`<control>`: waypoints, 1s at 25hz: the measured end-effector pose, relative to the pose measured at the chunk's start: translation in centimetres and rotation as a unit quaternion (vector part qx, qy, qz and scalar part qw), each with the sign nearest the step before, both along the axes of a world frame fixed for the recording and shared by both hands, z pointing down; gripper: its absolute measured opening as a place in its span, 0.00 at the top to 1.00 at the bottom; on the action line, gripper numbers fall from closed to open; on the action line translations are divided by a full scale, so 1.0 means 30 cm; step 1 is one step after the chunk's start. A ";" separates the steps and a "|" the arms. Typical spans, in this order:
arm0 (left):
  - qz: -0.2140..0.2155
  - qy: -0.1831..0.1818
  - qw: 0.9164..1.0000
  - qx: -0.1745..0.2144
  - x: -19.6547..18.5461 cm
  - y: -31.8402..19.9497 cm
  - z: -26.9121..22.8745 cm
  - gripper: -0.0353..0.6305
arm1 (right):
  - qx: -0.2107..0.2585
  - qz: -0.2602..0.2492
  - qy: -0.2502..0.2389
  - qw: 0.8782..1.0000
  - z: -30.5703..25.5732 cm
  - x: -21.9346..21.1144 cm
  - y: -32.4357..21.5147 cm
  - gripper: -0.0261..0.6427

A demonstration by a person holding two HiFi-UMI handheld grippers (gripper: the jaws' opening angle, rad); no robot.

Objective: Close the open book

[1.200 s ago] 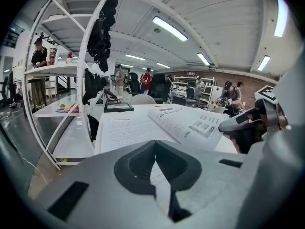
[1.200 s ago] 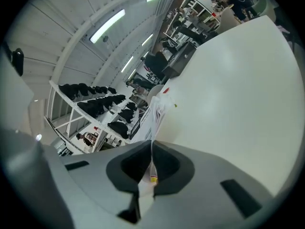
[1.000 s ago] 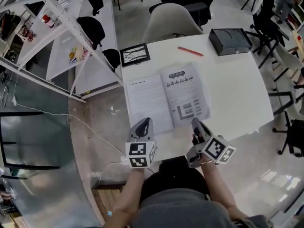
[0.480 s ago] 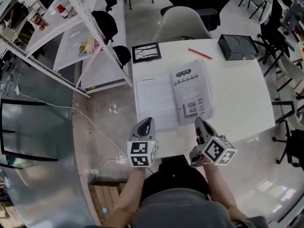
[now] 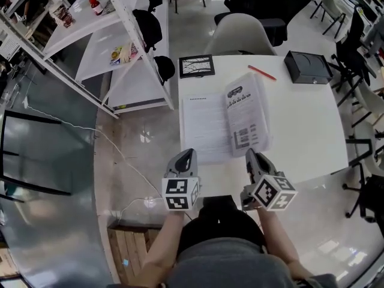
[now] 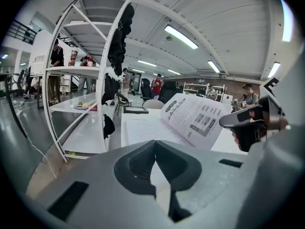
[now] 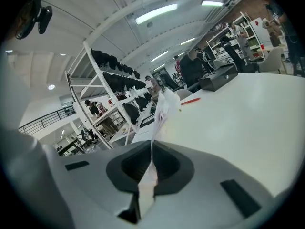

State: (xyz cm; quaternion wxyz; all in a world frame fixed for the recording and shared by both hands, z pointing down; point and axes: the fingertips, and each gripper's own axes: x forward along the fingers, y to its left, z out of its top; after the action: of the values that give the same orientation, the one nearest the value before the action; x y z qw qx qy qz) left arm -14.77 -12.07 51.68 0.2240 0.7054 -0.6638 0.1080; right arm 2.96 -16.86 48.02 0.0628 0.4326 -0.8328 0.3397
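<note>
Your right gripper (image 5: 251, 156) is closed tight on the near edge of the right page (image 5: 247, 116) of the book (image 5: 225, 125). That page stands tilted up off the white table (image 5: 300, 131). Your left gripper (image 5: 186, 156) is closed too, with its tips together. It sits at the near edge of the flat left page (image 5: 204, 128), and I see nothing in its grip. The open book lies at 12 o'clock from your grippers. A red pen (image 5: 262, 72) lies at 1 o'clock from the book.

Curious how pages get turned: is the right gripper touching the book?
Touching. The right gripper view shows the right gripper shut on the book, a lifted page rising from between its jaws.
</note>
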 end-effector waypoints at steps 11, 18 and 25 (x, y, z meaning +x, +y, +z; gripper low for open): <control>-0.032 0.011 0.999 0.001 -0.058 0.060 0.003 0.94 | 0.031 -0.066 0.061 0.995 0.005 -0.117 0.028 0.94; -0.046 0.017 0.999 -0.002 -0.076 0.081 0.012 0.94 | 0.032 -0.110 0.087 0.990 0.036 -0.183 0.044 0.94; -0.061 0.021 0.998 -0.005 -0.103 0.111 0.016 0.94 | 0.026 -0.148 0.112 0.982 0.077 -0.249 0.074 0.94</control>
State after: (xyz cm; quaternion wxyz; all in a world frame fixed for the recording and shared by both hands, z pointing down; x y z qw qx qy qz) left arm -17.87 -8.73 52.15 0.2474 0.6646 -0.7003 0.0823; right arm -4.50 -14.63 50.32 0.1941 0.3419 -0.8837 0.2539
